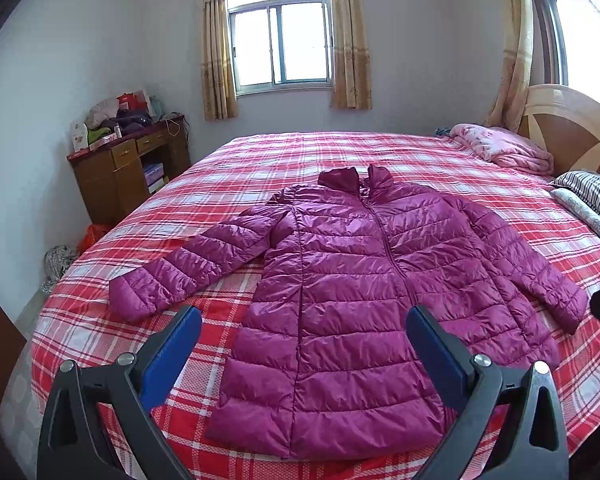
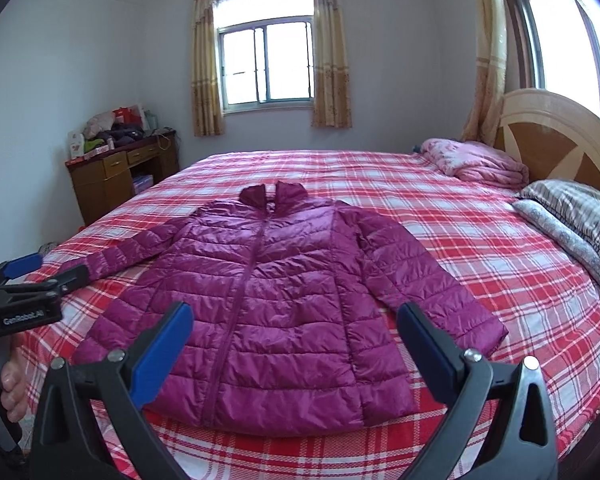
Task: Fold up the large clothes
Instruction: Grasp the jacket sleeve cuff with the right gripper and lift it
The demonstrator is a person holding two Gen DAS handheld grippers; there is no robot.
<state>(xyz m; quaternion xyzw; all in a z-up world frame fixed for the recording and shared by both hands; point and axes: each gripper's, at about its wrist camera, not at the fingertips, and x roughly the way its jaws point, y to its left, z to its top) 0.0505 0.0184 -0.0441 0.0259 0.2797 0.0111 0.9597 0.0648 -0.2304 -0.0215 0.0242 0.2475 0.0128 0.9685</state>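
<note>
Puffer jacket (image 1: 352,300) flat, face-up, mid bed (image 1: 440,152), sleeves spread. Left gripper (image 1: 304,340) and right gripper (image 2: 294,336) both spread wide, empty, hovering near hem. Risks: slick shell slipping from pinch; padding springing fold back open.

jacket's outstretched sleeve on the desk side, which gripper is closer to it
Left. The left gripper hangs open above the jacket hem, with the outstretched sleeve just ahead to its left. The right gripper, also open, sits toward the headboard side, with the jacket's body between it and that sleeve.
</note>
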